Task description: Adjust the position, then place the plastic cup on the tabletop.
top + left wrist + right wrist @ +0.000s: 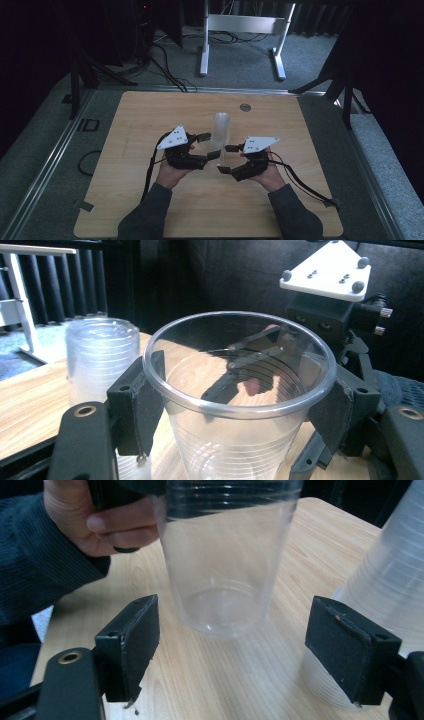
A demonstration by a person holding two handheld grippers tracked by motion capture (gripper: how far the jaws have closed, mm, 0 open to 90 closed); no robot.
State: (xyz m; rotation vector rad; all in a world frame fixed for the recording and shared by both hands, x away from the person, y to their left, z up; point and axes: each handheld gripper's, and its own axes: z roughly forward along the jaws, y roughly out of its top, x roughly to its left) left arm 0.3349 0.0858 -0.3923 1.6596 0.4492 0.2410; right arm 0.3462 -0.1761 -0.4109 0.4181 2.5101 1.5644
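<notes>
Looking down from the high view, a pale wooden worktop [150, 210] with rounded corners sits on grey carpet. A person in dark ribbed sleeves holds a black gripper in each hand, each topped by a grey three-cornered plate. The left gripper [208, 146] reaches toward a single clear plastic cup [216, 154] just in front of a tall upside-down stack of translucent cups [221, 129] near the middle of the worktop. The right gripper [225, 159] sits just beside them on the other side.

From the left gripper view, the clear cup stands upright between two black block-shaped fingers [137, 400] faced with dark matte padding. They pinch its wall just below the rolled, glossy rim. The cup is thin, round and ribbed with fine horizontal rings. The frosted, ridged stack rises behind it at the left, and the right gripper with its plate shows through and past the cup.

From the right gripper view, its two black rectangular fingers [127, 642] are spread wide apart with nothing gripped. The clear cup's smooth tapered lower half and round base hang beyond the gap, seemingly just above the wood grain. The person's left hand [100, 522] shows at the upper left, and the cloudy stack stands at the right edge, behind the right-hand finger.
</notes>
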